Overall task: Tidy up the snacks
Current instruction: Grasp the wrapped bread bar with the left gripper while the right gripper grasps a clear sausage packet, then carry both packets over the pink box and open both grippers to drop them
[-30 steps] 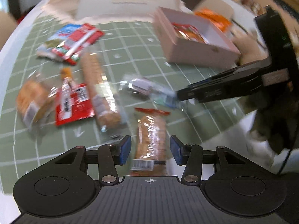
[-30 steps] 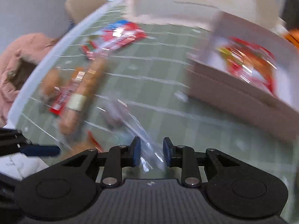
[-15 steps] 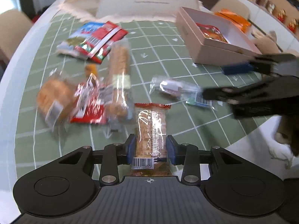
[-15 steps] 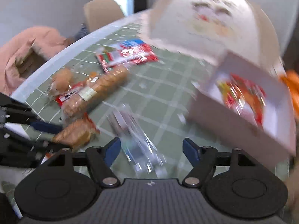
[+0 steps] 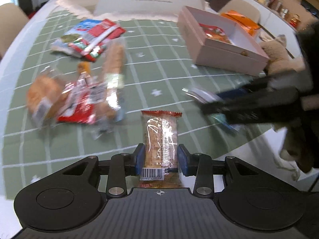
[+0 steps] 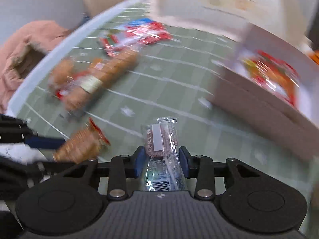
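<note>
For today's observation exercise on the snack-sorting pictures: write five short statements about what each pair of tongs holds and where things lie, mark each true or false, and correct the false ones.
1. The left tongs grip a clear-wrapped cracker pack. True.
2. The right tongs are empty. False: they are shut on a clear packet with a dark snack.
3. The pink box holds nothing. False: a red-orange packet lies inside it.
4. A long biscuit sleeve lies on the green checked mat. True.
5. The red and blue packets lie inside the box. False: they lie on the mat, apart from it.
</note>
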The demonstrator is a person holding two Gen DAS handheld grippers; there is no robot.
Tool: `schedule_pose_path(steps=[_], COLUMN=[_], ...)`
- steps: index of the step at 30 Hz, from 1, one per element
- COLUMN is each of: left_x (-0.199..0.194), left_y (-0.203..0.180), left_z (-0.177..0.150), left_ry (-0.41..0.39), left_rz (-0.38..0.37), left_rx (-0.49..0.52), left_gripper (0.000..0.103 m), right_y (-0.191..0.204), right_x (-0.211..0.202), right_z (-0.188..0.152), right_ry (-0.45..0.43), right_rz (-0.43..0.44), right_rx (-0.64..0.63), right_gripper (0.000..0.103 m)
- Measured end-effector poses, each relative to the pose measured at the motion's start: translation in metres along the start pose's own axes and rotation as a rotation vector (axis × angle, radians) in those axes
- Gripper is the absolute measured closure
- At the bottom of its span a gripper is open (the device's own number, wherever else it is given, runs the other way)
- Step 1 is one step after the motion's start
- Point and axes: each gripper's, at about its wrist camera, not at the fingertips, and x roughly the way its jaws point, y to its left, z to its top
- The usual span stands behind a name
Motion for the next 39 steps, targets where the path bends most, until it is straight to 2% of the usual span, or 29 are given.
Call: schedule_pose_path(steps=[6, 9, 11, 14, 17, 20, 21, 22, 24, 25, 26, 28, 30, 32, 37, 39], left_x=[0.022, 0.035, 0.039, 0.027, -0.015, -0.069, -0.082, -0.091, -0.093, -0.087, -0.077, -0.044, -0.001, 0.040, 0.134, 0.144], left_y=[-0.037, -0.048, -0.053, -0.062, -0.077, -0.090, -0.093, -0.098, -0.110, -0.115, -0.120, -0.126, -0.130, -0.132, -0.142, -0.133], left_z=[0.019, 0.026, 0.033, 0.047, 0.082, 0.132, 0.149, 0.167, 0.199, 0.212, 0.226, 0.248, 0.260, 0.261, 0.259, 0.252], left_ry=[0.038, 0.056, 0.057, 0.013, -0.121, -0.349, -0.418, -0.483, -0.566, -0.580, -0.572, -0.506, -0.403, -0.323, -0.191, -0.214], left_rz=[-0.030, -0.009, -0.019, -0.134, -0.238, -0.296, -0.309, -0.314, -0.298, -0.298, -0.307, -0.331, -0.340, -0.329, -0.279, -0.240], left_rx=[0.128, 0.179, 0.195, 0.199, 0.232, 0.246, 0.242, 0.239, 0.235, 0.220, 0.196, 0.128, 0.059, 0.017, -0.007, -0.047], left_gripper=[0.060, 0.059, 0.061, 0.063, 0.063, 0.063, 0.063, 0.063, 0.062, 0.062, 0.062, 0.062, 0.062, 0.062, 0.060, 0.060], right_y=[-0.034, -0.042, -0.046, -0.049, -0.060, -0.074, -0.079, -0.084, -0.094, -0.099, -0.102, -0.107, -0.110, -0.112, -0.124, -0.132], right_x=[-0.041, -0.066, -0.081, -0.103, -0.137, -0.173, -0.184, -0.193, -0.208, -0.213, -0.217, -0.222, -0.224, -0.222, -0.203, -0.193], right_z=[-0.043, -0.058, -0.065, -0.065, -0.059, -0.049, -0.045, -0.041, -0.029, -0.025, -0.021, -0.016, -0.013, -0.015, -0.017, -0.013], right_ry=[-0.016, -0.044, -0.069, -0.108, -0.182, -0.289, -0.370, -0.402, -0.452, -0.470, -0.484, -0.502, -0.496, -0.484, -0.404, -0.350], right_rz=[-0.127, -0.151, -0.158, -0.167, -0.186, -0.212, -0.211, -0.209, -0.210, -0.220, -0.234, -0.253, -0.254, -0.260, -0.243, -0.234], right_rx=[0.112, 0.146, 0.174, 0.199, 0.222, 0.248, 0.254, 0.266, 0.286, 0.295, 0.300, 0.299, 0.294, 0.292, 0.314, 0.334], right_gripper=[0.066, 0.067, 0.067, 0.067, 0.067, 0.067, 0.067, 0.067, 0.067, 0.067, 0.067, 0.067, 0.067, 0.067, 0.067, 0.067])
